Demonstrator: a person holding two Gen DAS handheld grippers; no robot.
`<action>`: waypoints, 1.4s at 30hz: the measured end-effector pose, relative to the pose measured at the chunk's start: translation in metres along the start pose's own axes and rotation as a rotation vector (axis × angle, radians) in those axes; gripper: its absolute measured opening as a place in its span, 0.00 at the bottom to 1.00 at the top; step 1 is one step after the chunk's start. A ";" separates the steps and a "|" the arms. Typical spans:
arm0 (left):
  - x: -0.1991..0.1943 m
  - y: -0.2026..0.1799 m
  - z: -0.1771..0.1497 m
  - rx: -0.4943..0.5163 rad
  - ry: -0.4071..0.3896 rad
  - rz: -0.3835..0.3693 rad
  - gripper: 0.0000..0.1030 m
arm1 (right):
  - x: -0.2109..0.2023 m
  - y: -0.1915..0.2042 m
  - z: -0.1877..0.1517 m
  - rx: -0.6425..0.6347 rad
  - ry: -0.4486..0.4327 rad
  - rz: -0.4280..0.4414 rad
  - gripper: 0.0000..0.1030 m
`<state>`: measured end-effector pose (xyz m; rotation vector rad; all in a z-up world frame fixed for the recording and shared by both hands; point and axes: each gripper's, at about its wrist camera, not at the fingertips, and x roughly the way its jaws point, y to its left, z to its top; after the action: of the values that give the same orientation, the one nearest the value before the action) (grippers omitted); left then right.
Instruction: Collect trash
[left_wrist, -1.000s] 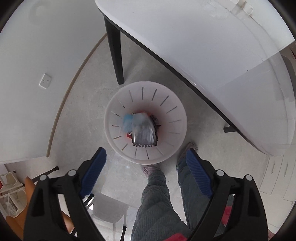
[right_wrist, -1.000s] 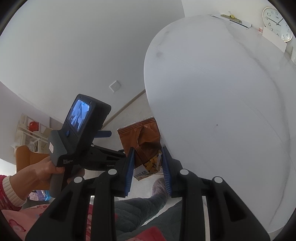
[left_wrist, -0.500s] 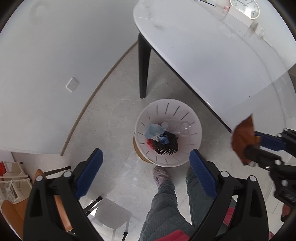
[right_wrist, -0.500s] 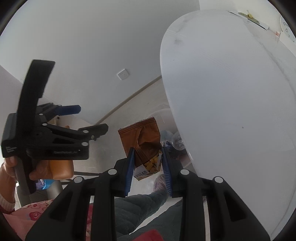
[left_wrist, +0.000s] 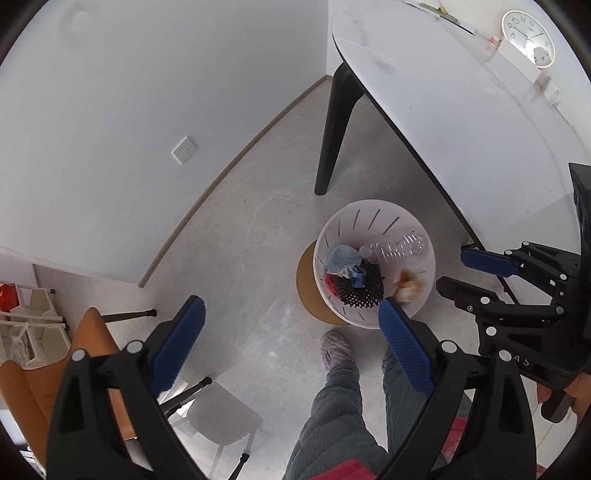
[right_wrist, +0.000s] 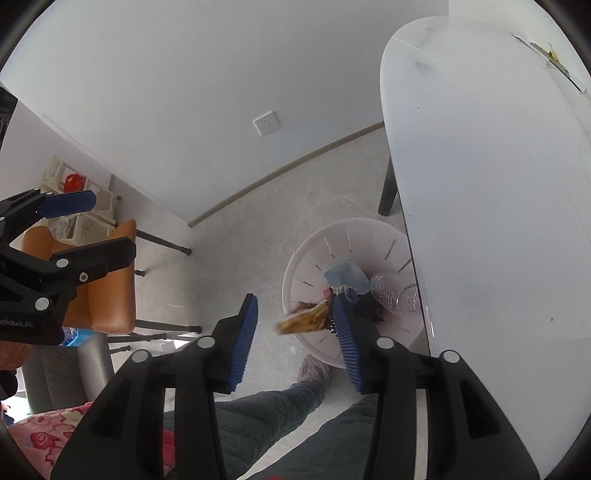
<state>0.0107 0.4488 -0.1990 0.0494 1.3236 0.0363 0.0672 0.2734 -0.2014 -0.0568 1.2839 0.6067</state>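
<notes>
1. Snack wrapper (right_wrist: 304, 320), brown and yellow, was blurred in mid-drop over the near rim of the white bin (right_wrist: 303, 258), clear of both my pads; from my left wrist it showed as an orange smear (left_wrist: 406, 282) inside the bin's wall.
2. My right hand-held gripper (right_wrist: 297, 323) had just been opening: its jaws stood part-way apart, pointing steeply down above the bin, and gripped nothing.
3. My left hand-held gripper (left_wrist: 291, 332) was spread wide and empty, off to the side above the floor (left_wrist: 240, 240).
4. Already in the bin lay a clear bottle (left_wrist: 400, 245), a blue wad (left_wrist: 341, 256) and a black mesh piece (left_wrist: 360, 288).
5. To do this release well, I judged the jaws should open fully while centred over the bin's mouth rather than its edge, since a light wrapper could flutter out.
6. I would hold the gripper there until the wrapper settled, then turn back to the counter (right_wrist: 498, 184), where a scrap (right_wrist: 550, 55) seemed left at the far end.
</notes>
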 end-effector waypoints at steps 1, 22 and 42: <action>0.000 0.001 0.000 -0.004 -0.001 -0.004 0.88 | -0.001 0.000 0.001 -0.001 -0.001 0.000 0.43; -0.078 -0.109 0.042 0.143 -0.160 -0.116 0.90 | -0.152 -0.070 -0.034 0.228 -0.250 -0.232 0.94; -0.145 -0.294 0.082 0.161 -0.280 -0.107 0.92 | -0.284 -0.235 -0.112 0.350 -0.344 -0.329 0.97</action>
<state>0.0549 0.1461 -0.0556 0.1161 1.0454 -0.1630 0.0331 -0.0773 -0.0457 0.1195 1.0003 0.0966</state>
